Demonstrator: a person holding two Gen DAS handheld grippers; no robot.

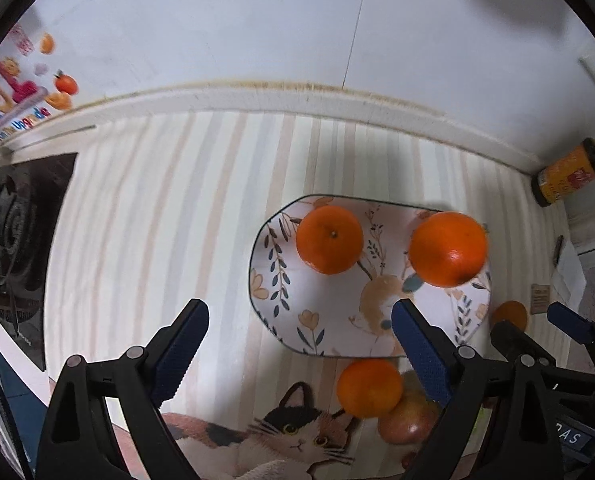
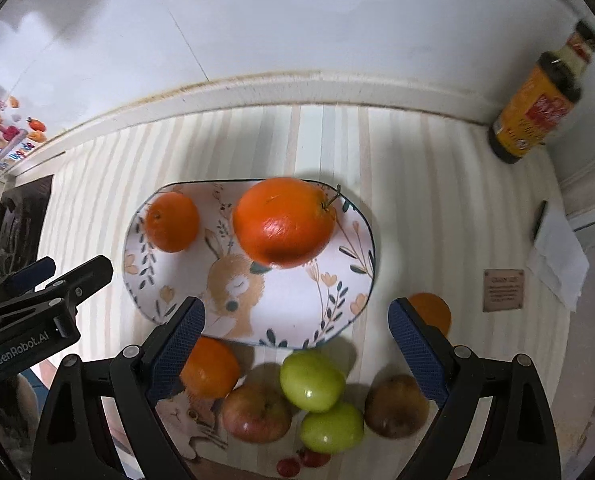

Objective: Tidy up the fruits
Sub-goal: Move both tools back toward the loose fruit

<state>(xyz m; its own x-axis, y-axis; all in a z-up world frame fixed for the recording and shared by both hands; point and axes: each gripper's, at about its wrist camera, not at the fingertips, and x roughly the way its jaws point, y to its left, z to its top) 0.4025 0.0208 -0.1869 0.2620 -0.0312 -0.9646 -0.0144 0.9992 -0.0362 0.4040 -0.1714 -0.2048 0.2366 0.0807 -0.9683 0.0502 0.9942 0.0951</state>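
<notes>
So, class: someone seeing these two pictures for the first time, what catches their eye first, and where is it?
Two bright oranges, a large orange and a smaller orange, sit apart on the rabbit-patterned plate at the centre. Nearer the camera, off the plate, lie two green apples and a red apple. Both grippers, left gripper and right gripper, hang open and empty above.

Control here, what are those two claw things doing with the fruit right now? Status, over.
Both jaws wide, nothing held: left gripper, right gripper. Two oranges on plate. Apples and more oranges wait below. Path clear.
</notes>
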